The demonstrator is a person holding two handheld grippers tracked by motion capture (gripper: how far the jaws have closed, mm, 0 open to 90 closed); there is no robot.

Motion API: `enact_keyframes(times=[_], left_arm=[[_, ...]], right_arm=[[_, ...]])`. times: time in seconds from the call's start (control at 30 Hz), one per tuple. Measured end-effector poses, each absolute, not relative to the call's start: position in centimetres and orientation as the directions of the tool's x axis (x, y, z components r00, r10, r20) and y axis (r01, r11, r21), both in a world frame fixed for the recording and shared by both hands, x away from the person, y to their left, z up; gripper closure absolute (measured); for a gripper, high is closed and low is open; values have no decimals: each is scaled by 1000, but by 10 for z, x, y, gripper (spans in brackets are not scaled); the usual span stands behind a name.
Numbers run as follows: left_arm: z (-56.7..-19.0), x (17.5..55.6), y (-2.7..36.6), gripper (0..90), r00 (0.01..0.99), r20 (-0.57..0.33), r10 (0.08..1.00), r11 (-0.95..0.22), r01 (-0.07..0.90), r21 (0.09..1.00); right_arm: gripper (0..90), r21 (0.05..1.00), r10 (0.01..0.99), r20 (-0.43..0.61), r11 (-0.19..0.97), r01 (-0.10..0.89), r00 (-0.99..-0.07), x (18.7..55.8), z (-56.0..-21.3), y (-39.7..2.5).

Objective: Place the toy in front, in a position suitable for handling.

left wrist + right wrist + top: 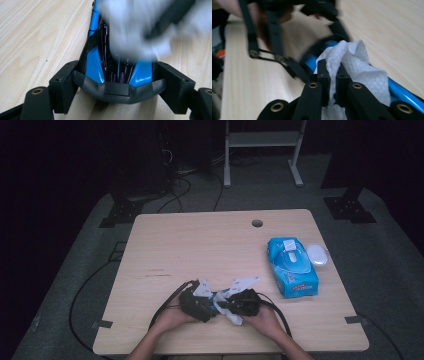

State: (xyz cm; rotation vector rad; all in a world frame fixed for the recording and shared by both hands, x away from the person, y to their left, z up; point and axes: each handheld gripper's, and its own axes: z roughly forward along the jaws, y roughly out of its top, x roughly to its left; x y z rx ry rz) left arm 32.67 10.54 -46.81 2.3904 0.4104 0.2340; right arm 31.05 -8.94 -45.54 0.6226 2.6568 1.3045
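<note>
1. The table (pixel 200 240) is the largest thing: a light wooden top with a round cable hole near its far edge. It carries everything else.
2. The blue pack of wipes (pixel 291 267) lies close to the right edge of the table, about halfway along it. Its lid is folded open, and a white oval cap (pixel 317 254) lies touching its right side.
3. The left gripper (pixel 197 304) is held by the person's left hand (pixel 170 319) near the front edge of the table, a little left of the middle. Its jaws are pressed from both sides on a blue and black object (pixel 117 67), which has a shiny surface with thin coloured lines. This object lies between the two grippers, low over the table near the front edge.
4. The right gripper (pixel 331 75) is held by the right hand (pixel 263 321), just beside the left one and pointing toward it. Its jaws are pressed together and pinch a white wipe (pixel 352 65) between them.
5. The white wipe lies on the blue and black object and touches it; in the left gripper view it is seen as a blurred white mass on the upper part of the object.
</note>
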Motion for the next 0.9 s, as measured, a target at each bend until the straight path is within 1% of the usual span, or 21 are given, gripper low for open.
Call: enact_keyframes(times=[0.07,0.13,0.17,0.23,0.3,0.4,0.5,0.57,0.63,0.67,0.7,0.73,0.83,0.9], left_arm=[[-468,327,107,236,935,55,350,-708,226,669],[-469,327,108,237,936,52,347,-708,225,669],[-469,327,108,237,937,50,346,-707,226,670],[-469,327,108,238,937,50,346,-706,225,672],[-469,327,108,238,937,48,345,-707,226,671],[-469,327,109,238,937,46,347,-707,229,669],[-469,327,110,238,937,47,345,-707,227,670],[-469,327,111,235,937,43,347,-703,229,673],[-469,327,112,225,936,39,349,-706,236,668],[-470,327,113,199,934,40,356,-709,242,663],[-471,328,116,198,936,26,350,-706,245,664],[-471,328,116,241,936,26,350,-706,245,664],[-471,327,114,249,939,37,342,-711,234,663],[-470,327,114,250,939,37,342,-713,234,661]], right_arm=[[853,773,404,65,558,302,-912,311,-454,-84],[854,767,421,72,556,320,-904,315,-453,-93],[854,768,436,88,542,339,-896,317,-452,-101],[854,770,491,82,522,368,-868,318,-451,-119],[854,773,491,91,513,372,-866,317,-453,-121],[854,763,495,70,533,366,-866,314,-452,-122],[854,748,541,80,522,409,-837,318,-455,-139],[854,744,578,119,486,458,-807,323,-457,-153],[854,745,578,111,490,453,-808,324,-457,-154],[854,745,578,100,496,446,-810,323,-457,-153],[854,743,581,96,498,446,-808,323,-457,-152],[854,743,581,96,498,446,-808,323,-457,-152],[853,746,583,93,496,445,-807,323,-457,-149],[854,756,564,103,491,433,-819,321,-455,-141]])
